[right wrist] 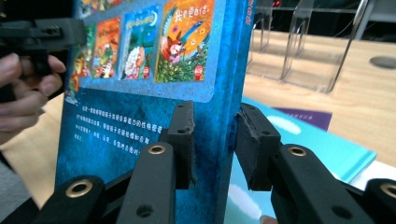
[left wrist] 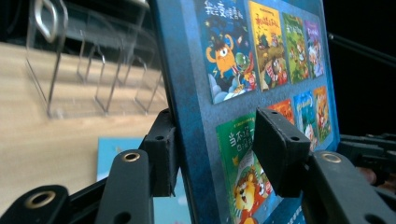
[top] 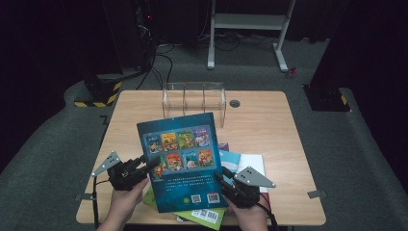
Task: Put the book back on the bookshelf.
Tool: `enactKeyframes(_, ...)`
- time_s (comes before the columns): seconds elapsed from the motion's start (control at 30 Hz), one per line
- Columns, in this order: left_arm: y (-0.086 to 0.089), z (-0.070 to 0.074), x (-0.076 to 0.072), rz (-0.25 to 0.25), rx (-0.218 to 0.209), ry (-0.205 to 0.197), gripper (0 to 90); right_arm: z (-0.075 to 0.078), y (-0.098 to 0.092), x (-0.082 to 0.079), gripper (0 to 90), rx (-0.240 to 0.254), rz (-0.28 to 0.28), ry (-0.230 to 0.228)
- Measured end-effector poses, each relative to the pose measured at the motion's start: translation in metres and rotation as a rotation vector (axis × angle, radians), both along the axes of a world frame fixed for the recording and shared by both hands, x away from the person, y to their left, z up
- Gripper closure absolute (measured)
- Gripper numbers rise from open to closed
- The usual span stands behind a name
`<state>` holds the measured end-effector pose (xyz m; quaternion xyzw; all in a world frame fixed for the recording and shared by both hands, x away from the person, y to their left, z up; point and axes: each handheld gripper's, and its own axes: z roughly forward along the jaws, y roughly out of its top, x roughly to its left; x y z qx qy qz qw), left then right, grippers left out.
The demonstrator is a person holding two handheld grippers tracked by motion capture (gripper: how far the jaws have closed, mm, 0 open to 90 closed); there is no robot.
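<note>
Your two hands come in at the near edge of the table [top: 288,125], each with a gripper, and between them you hold a blue picture book [top: 183,159] lifted off the pile and tilted, back cover with its small cover pictures and barcodes facing up. Your left gripper [top: 149,166] is clamped on the book's left edge — in the left gripper view one pad [left wrist: 280,149] presses on the printed cover and the other sits behind the board. Your right gripper [top: 222,179] pinches the lower right edge; its view shows the jaws closed on both faces of the book [right wrist: 140,116], with your left hand [right wrist: 23,88] farther off. Under the raised book lie a green book [top: 207,216], a light blue one [top: 231,159] and a white sheet [top: 252,161]. Beyond stands a clear acrylic rack [top: 194,101] — upright, well apart from the book.
</note>
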<state>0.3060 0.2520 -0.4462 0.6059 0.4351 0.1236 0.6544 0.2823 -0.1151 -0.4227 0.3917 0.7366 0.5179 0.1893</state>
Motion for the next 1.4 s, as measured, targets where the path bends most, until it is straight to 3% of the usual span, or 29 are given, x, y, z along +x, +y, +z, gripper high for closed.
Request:
enactKeyframes(0.23, 0.000, 0.006, 0.007, 0.017, 0.008, -0.024, 53.3, -0.001, 0.002, 0.007, 69.9, 0.010, -0.015, -0.020)
enactKeyframes(0.4, -0.002, 0.010, 0.016, 0.001, 0.030, -0.056, 53.1, -0.001, 0.003, 0.010, 70.1, 0.015, -0.037, -0.047)
enactKeyframes(0.5, -0.005, 0.012, 0.020, -0.008, 0.037, -0.115, 53.1, 0.000, 0.001, 0.011, 70.6, 0.024, -0.058, -0.070)
enactKeyframes(0.63, -0.004, 0.006, 0.017, -0.009, 0.022, -0.166, 53.1, 0.001, -0.002, 0.012, 70.9, 0.029, -0.040, -0.081)
enactKeyframes(0.83, -0.002, 0.000, 0.016, -0.023, 0.021, -0.140, 53.0, -0.007, -0.003, 0.008, 69.6, 0.043, -0.024, -0.079)
enactKeyframes(0.93, -0.005, 0.004, 0.018, -0.017, 0.027, -0.150, 53.1, -0.006, -0.003, 0.009, 69.6, 0.046, -0.039, -0.078)
enactKeyframes(1.17, -0.012, 0.017, 0.023, 0.002, 0.061, -0.225, 53.5, 0.005, -0.001, 0.017, 70.2, 0.016, -0.086, -0.144)
enactKeyframes(1.4, -0.012, 0.014, 0.019, 0.006, 0.068, -0.265, 52.8, 0.001, -0.001, 0.014, 70.2, 0.021, -0.087, -0.201)
